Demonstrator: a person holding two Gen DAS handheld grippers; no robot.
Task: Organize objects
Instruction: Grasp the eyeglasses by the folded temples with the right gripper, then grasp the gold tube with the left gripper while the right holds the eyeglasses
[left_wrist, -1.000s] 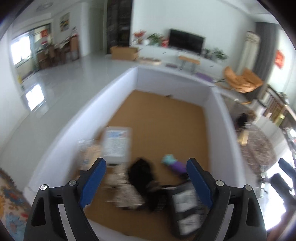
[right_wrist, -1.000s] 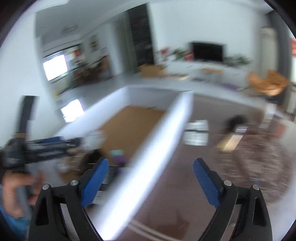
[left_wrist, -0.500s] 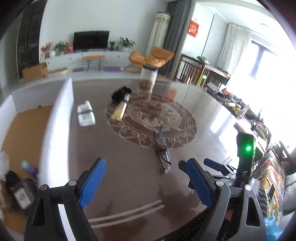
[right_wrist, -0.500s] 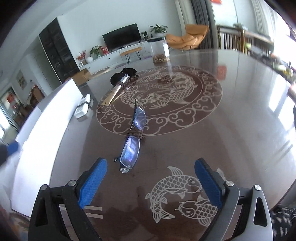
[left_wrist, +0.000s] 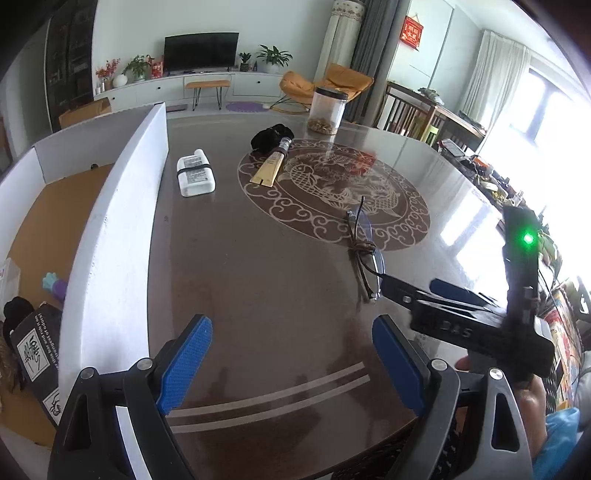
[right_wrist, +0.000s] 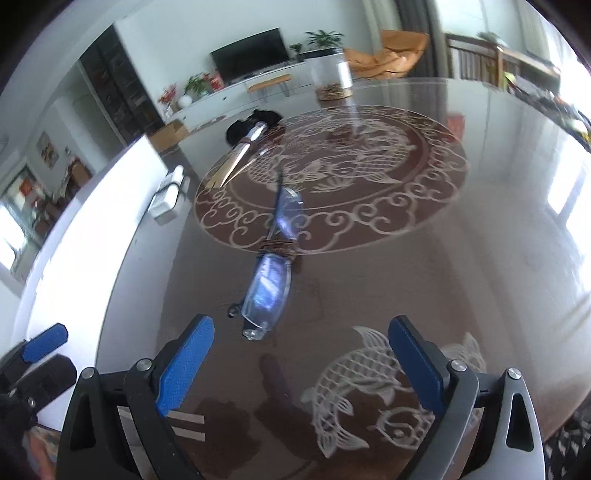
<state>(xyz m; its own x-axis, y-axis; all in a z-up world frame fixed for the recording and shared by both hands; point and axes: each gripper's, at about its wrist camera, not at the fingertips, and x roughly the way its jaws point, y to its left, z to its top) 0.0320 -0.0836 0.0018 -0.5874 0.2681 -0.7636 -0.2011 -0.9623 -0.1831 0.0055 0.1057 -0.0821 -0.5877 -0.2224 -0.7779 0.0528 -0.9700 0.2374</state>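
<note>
Dark glossy table (right_wrist: 480, 258) ahead, we hover our right gripper (right_wrist: 301, 365), jaws wide and empty, just near of the glasses (right_wrist: 273, 273), light and fragile, best pinched at the bridge.

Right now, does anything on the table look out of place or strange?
Yes. The glasses lie loose on the dark table with a brown cord wrapped around the middle, an odd way to find them. Both grippers, left and right, are open and empty.
</note>
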